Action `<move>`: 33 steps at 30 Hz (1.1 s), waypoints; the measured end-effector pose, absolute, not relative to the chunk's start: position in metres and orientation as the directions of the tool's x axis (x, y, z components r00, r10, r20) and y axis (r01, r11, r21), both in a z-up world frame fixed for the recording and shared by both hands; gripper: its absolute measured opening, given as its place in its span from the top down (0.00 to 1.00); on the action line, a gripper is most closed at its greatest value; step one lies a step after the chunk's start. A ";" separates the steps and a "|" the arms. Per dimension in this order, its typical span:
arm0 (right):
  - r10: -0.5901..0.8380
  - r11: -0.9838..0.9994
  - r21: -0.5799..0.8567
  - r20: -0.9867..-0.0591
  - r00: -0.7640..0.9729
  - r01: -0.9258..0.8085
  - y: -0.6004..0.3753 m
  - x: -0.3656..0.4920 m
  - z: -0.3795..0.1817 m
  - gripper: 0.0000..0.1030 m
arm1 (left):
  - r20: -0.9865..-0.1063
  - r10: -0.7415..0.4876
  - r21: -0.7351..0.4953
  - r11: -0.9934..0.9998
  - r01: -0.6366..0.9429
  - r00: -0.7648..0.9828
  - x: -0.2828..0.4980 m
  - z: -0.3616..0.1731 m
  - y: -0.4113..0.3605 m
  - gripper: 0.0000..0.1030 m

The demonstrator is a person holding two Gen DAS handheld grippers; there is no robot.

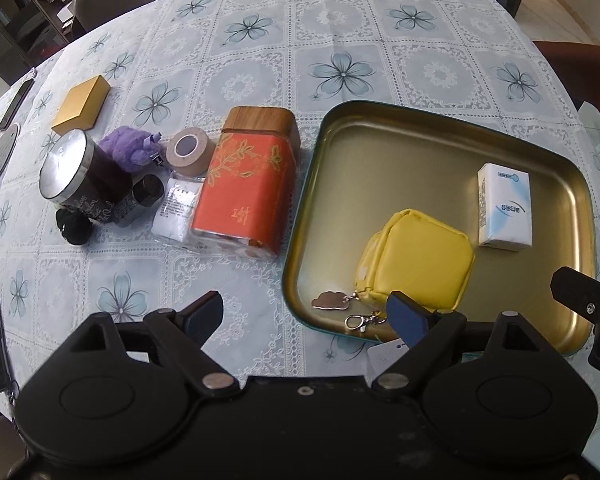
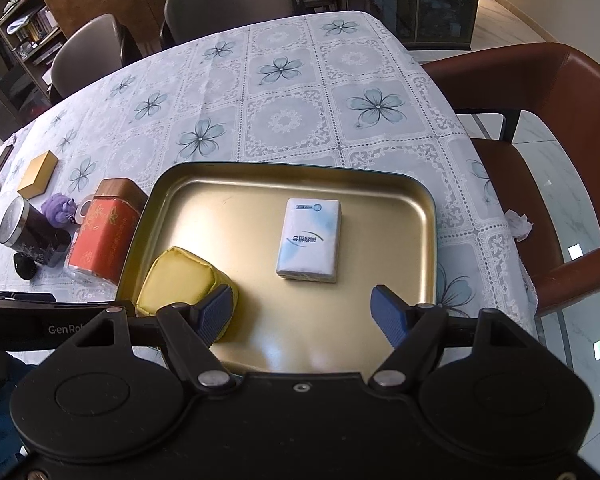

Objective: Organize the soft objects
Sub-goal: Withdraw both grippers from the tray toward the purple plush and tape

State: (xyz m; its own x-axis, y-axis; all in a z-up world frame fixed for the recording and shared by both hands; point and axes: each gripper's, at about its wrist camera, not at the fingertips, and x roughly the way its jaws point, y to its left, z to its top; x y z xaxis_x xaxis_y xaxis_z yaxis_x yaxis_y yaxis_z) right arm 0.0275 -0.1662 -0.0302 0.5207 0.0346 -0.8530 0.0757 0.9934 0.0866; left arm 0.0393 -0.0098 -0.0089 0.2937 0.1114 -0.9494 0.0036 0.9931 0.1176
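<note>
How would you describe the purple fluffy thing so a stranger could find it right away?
Start at the gold tray, then go left past the red tin with the wooden lid. Behind the dark jar with the silver lid sits the purple plush. It is the only fuzzy, purple item among hard containers.

The near corner of the yellow pouch (image 2: 180, 280) sits concealed behind the left finger of the right hand-held gripper (image 2: 302, 314). The tray's (image 2: 424, 200) near rim is blocked by that tool's body. A purple plush toy (image 1: 130, 146) is partly masked by a dark canister (image 1: 74, 172); its form cannot be determined. Lettering on the tissue pack (image 1: 504, 208) is illegible. A small black item (image 1: 74, 226) beside the canister cannot be identified. A white tag (image 1: 384, 354) below the left hand-held gripper (image 1: 306, 316) is partly covered. Plates at the left edge of the left wrist view are cropped.
</note>
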 end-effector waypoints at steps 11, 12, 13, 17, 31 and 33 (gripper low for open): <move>0.019 0.997 0.055 -0.848 0.530 0.052 -0.130 0.028 -0.027 0.30 | -0.949 0.121 0.112 0.993 -0.047 0.289 0.029 -0.012 0.031 0.13; 0.017 0.998 0.049 -0.848 0.530 0.047 -0.124 0.028 -0.027 0.30 | -0.950 0.122 0.111 0.992 -0.055 0.288 0.028 -0.012 0.038 0.13; 0.015 0.998 0.043 -0.848 0.530 0.041 -0.118 0.028 -0.027 0.30 | -0.950 0.123 0.109 0.992 -0.062 0.286 0.028 -0.013 0.044 0.13; 0.005 1.000 0.017 -0.848 0.530 0.018 -0.092 0.029 -0.028 0.30 | -0.951 0.128 0.108 0.990 -0.088 0.281 0.025 -0.016 0.074 0.13; 0.041 0.996 -0.004 -0.868 0.494 -0.091 0.033 0.041 -0.037 0.31 | -0.955 0.183 0.140 0.972 -0.192 0.234 0.017 -0.030 0.215 0.12; 0.060 0.993 0.001 -0.871 0.487 -0.122 0.052 0.043 -0.040 0.31 | -0.954 0.199 0.152 0.966 -0.208 0.225 0.016 -0.034 0.236 0.12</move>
State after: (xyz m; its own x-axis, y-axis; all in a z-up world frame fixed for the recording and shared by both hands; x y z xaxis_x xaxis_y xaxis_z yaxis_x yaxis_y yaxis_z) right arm 0.0430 0.0524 -0.0400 0.4869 0.0601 -0.8714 -0.1215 0.9926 0.0005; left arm 0.0159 0.2365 -0.0344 0.2247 0.1988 -0.9539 -0.2079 0.9662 0.1524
